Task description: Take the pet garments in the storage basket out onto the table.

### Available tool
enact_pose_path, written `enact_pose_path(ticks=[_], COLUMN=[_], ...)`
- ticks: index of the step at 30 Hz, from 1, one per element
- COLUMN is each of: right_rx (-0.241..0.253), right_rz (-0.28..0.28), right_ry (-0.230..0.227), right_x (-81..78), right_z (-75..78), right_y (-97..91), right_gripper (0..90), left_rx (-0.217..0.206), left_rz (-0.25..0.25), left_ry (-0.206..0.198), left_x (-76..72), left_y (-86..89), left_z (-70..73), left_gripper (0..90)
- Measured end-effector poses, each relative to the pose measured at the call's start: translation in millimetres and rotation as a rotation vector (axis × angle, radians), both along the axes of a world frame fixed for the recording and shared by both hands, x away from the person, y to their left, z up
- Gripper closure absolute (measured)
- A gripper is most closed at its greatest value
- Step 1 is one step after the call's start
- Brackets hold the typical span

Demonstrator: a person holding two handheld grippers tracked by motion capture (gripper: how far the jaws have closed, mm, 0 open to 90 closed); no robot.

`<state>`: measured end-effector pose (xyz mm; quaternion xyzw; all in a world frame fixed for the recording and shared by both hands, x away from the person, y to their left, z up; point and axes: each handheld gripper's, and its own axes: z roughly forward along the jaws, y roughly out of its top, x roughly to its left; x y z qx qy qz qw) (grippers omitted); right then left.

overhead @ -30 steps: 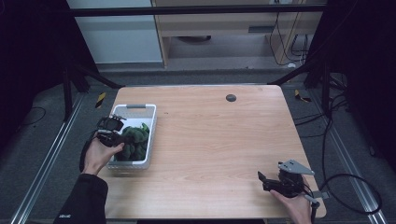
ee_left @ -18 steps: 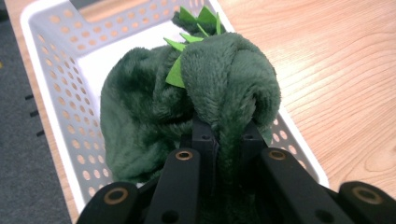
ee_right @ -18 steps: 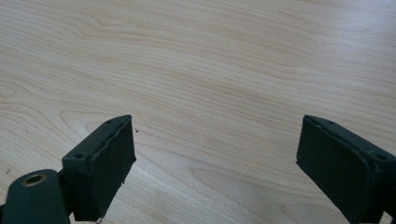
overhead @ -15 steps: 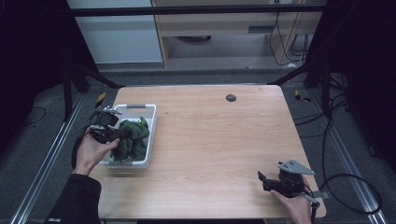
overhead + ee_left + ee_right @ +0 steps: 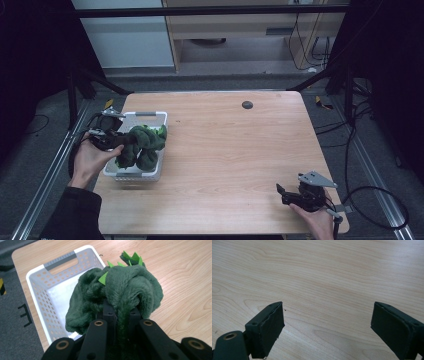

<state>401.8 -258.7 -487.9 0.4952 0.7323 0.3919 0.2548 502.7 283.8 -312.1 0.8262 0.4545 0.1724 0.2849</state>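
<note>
A dark green plush toy (image 5: 140, 145) with light green felt spikes (image 5: 130, 257) hangs above a white perforated basket (image 5: 150, 118) at the table's left side. My left gripper (image 5: 116, 141) is shut on a fold of the plush toy (image 5: 120, 290), and holds it up over the basket's (image 5: 45, 297) right rim. My right gripper (image 5: 282, 192) rests near the table's front right corner. In the right gripper view its jaws stand wide apart over bare wood, and my right gripper (image 5: 327, 327) is open with nothing between them.
A small dark round disc (image 5: 247, 104) lies near the table's far edge. A wooden table (image 5: 235, 145) spreads between the two grippers. Black frame legs and cables stand on the floor at left and right.
My left gripper has lifted the green plush toy up out of the basket and drawn it slightly toward the left. The right gripper has stayed where it was.
</note>
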Motion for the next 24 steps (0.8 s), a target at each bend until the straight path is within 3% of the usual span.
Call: enact_pose_path(ticks=[24], right_rx=[0.000], right_rz=[-0.002], right_ry=[-0.010], right_x=[-0.2], right_z=[0.9], right_y=[-0.9], right_gripper=[11.2], left_rx=[-0.008], left_rz=[-0.053], left_ry=[-0.052], left_x=[-18.9], left_y=[-2.1], left_z=[38.6], left_gripper=[82.5])
